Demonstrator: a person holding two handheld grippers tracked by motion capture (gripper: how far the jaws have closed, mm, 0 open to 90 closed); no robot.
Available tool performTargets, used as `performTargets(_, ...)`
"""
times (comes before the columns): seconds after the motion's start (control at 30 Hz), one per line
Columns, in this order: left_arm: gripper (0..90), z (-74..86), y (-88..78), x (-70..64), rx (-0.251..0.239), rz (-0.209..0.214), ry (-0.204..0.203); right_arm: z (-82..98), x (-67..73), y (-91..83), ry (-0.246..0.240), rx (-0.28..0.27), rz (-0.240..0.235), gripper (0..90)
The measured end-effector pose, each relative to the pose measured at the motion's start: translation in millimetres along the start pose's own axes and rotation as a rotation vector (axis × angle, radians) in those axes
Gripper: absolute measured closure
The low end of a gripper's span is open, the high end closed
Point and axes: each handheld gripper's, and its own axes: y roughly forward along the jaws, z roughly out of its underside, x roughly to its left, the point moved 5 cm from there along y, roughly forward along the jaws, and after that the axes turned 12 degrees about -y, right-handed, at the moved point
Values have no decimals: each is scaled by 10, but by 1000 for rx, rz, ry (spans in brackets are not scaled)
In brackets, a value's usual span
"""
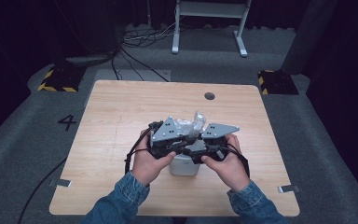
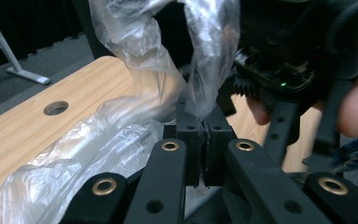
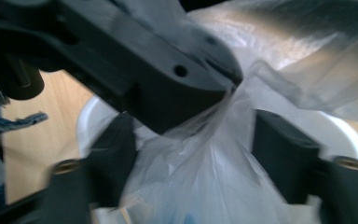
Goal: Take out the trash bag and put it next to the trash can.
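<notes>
Nearest the camera in the high view, two denim sleeves [image 1: 121, 198] are coming in from the bottom edge, each hand gripping a handheld gripper over a wooden table [image 1: 116, 116].

The left gripper [image 1: 168, 135] is sitting w/ its jaws pressed together, clamping a twisted fold of a clear plastic bag [image 2: 135, 56]; in the left gripper view the film is rising from betw. the black pads and billowing up & over.

The right gripper [image 3: 196, 135] is facing it, almost touching. Its jaws are standing apart w/ the bag film hanging betw. them, not pinched; the view is blurred.

Just beneath both grippers a small white bin [image 1: 184, 166] is standing upright on the table, the bag lining it and bunching above its rim.

Farther off, a round cable hole [image 1: 209, 96] is showing nr the table's far edge.
</notes>
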Motion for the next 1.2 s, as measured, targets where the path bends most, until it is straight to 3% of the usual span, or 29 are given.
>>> performTargets(0.17,874,22,-20,-6,-6,11,-6,9,-12,0,-6,31,-56,827)
performTargets(0.23,851,24,-33,-11,-18,36,-16,14,-4,-13,-14,33,-62,887)
performTargets(0.3,721,3,-63,-31,-63,44,-14,14,2,-28,-31,40,-52,895)
performTargets(0.37,532,-27,-102,-25,-107,-13,17,6,-6,-51,-31,26,-40,897)
performTargets(0.53,356,-37,-237,31,-116,-78,27,-50,-29,-134,-33,-5,-17,898)
performTargets(0.77,311,-7,-474,88,-127,-135,30,-144,-58,-240,-44,-28,-3,897)
performTargets(0.83,295,21,-602,137,-130,-168,28,-201,-72,-285,-52,-39,-1,897)
performTargets(1.07,286,119,-863,273,-148,-224,-1,-333,-92,-381,-69,-68,12,896)
performTargets(1.2,286,224,-981,345,-130,-257,-14,-418,-107,-438,-79,-88,17,896)
